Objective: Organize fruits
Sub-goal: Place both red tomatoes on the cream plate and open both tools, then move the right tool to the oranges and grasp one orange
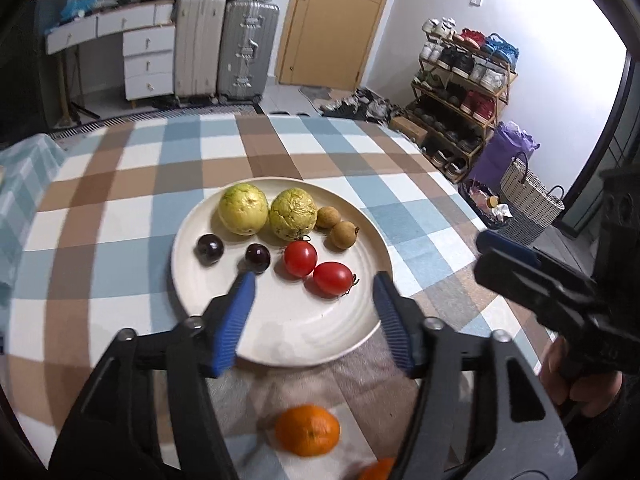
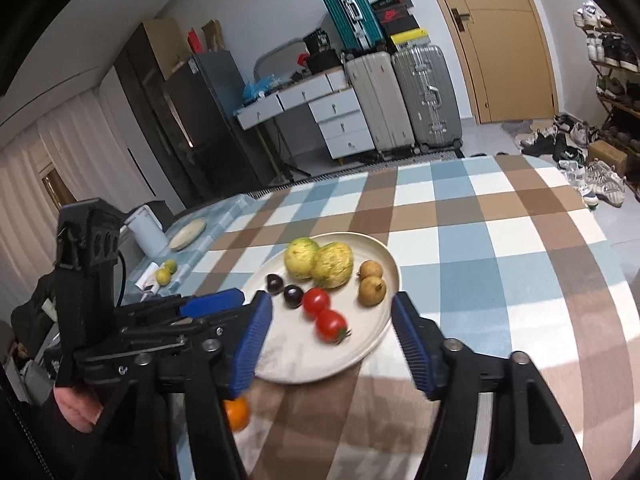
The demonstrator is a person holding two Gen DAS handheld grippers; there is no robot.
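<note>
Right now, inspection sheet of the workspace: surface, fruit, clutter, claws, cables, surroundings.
Surface: checked cloth over the table.
Job's things: white plate holds two yellow-green fruits, two dark fruits, two tomatoes and two brown fruits. One orange lies off the plate, on the cloth near the camera; a second shows only partly at the frame edge.
Clutter: second plate, white container and two small yellow-green fruits at the far left end.
Claws: left claw open, nothing between the pads; right claw open, nothing held.
Cables: blue cable on the left rig.
Surroundings: suitcases, drawers, door, shoe rack.
</note>
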